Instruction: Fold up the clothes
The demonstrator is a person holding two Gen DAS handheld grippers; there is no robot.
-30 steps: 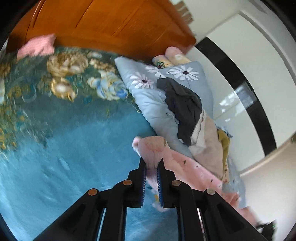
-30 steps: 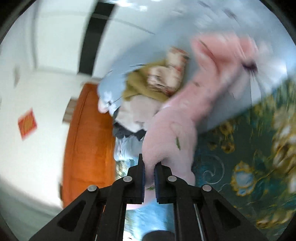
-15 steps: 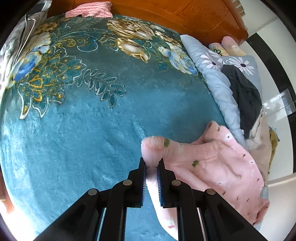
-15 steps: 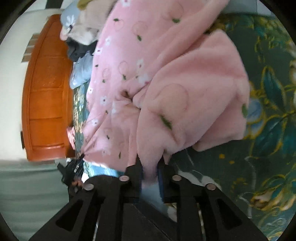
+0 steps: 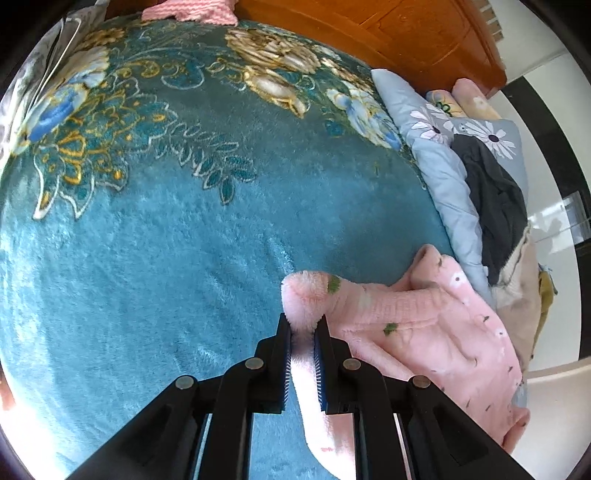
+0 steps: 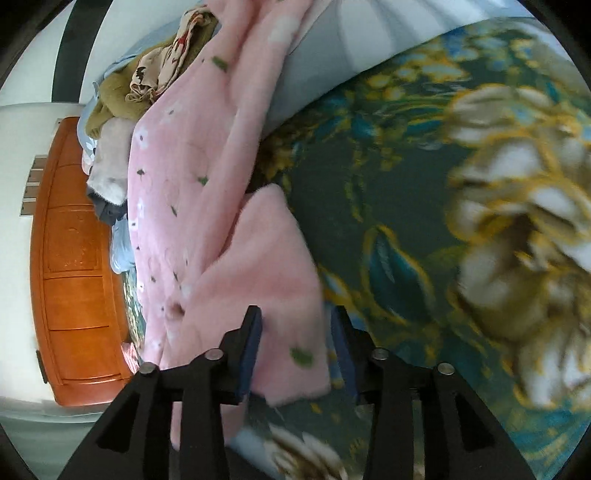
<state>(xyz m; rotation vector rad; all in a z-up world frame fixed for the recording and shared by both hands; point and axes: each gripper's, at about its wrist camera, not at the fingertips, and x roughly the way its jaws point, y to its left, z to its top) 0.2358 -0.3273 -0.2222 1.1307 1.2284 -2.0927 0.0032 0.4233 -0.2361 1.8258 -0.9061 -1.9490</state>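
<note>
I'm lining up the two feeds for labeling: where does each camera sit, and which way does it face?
Left wrist: sits on the left tool, facing along its fingers over the teal floral blanket toward the wooden headboard; its jaws are clamped on a corner of the pink fleece garment.
Right wrist: sits on the right tool, view rolled sideways, facing across the bed; its jaws are open around a garment flap.
Shared: the garment, blanket, headboard, and the clothes pile.
</note>
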